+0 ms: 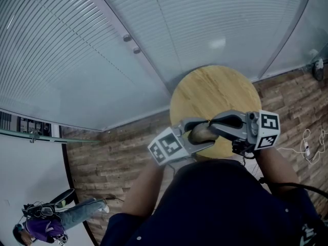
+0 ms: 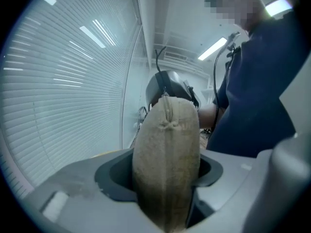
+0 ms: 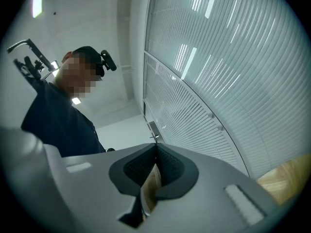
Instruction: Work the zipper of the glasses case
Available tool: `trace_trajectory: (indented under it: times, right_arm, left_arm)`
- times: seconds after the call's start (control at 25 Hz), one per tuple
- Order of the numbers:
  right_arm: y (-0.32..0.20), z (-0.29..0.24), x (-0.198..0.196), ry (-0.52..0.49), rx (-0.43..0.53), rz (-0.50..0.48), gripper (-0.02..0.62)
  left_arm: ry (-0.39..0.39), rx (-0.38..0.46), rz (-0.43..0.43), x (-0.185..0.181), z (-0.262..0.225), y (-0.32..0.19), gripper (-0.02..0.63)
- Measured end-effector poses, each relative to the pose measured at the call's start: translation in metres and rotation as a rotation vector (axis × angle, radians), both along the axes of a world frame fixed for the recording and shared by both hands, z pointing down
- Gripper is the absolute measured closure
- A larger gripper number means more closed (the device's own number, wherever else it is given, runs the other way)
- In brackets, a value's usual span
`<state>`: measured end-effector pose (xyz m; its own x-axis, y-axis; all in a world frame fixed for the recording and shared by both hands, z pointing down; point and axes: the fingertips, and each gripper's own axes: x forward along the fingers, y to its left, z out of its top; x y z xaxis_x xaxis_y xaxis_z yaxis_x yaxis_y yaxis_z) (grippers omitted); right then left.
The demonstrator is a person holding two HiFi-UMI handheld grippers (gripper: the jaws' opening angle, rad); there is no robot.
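The tan fabric glasses case [image 2: 167, 130] stands upright between the jaws of my left gripper [image 2: 166, 178], which is shut on it; its seam runs up the middle. In the head view the case [image 1: 199, 133] is held above the near edge of the round table, between my left gripper [image 1: 193, 132] and my right gripper [image 1: 212, 123]. My right gripper [image 3: 155, 154] has its jaws shut on a thin tan tab [image 3: 150, 188], apparently the case's zipper pull. The zipper itself is mostly hidden.
A round wooden table [image 1: 215, 94] stands in front of me on a wood-plank floor [image 1: 118, 152]. A glass wall with blinds [image 1: 154, 29] runs behind it. A person [image 1: 51, 222] is at the lower left. Cables [image 1: 307, 147] lie on the floor at the right.
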<state>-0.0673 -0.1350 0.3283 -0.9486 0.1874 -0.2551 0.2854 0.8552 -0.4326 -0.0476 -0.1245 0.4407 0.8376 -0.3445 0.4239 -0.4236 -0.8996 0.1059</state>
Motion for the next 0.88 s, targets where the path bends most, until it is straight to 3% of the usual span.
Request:
trace_trajectory:
  times: [0.44,0.88]
  right_arm:
    - [-0.017,-0.020,0.020,-0.124,-0.064,0.009,0.581]
    - [-0.021,-0.034,0.033,-0.220,-0.108,0.013,0.581]
  left_arm:
    - [0.137,0.011,-0.008,0.004,-0.032,-0.010,0.308]
    - [0.419,-0.046,-0.014,-0.002,-0.076,-0.008,0.308]
